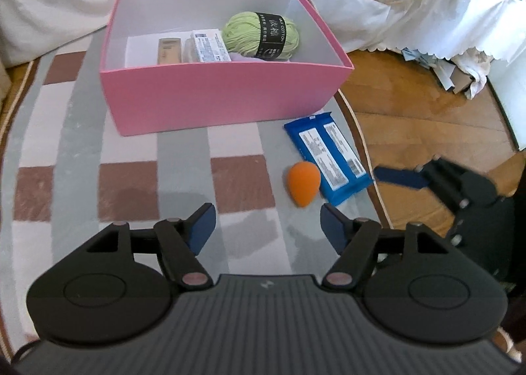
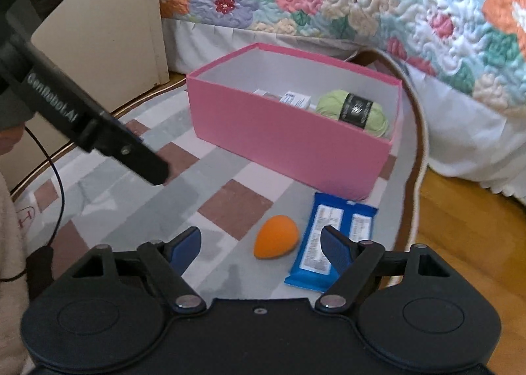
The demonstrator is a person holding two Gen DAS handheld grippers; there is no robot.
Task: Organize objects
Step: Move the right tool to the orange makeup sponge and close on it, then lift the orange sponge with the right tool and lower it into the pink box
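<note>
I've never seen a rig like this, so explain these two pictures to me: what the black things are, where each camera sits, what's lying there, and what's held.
There is no robot: a person holds two hand grippers, each with a fisheye camera looking along its blue-padded fingers. One picture is from the left gripper, the other from the right gripper. Both are open and hold nothing. On the checked rug stands a pink box holding green yarn and small packages. In front of it lie an orange sponge and a blue packet.

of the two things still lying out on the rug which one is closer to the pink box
The blue packet: its far end lies almost at the pink box. The orange sponge sits beside it, farther from the box.
</note>
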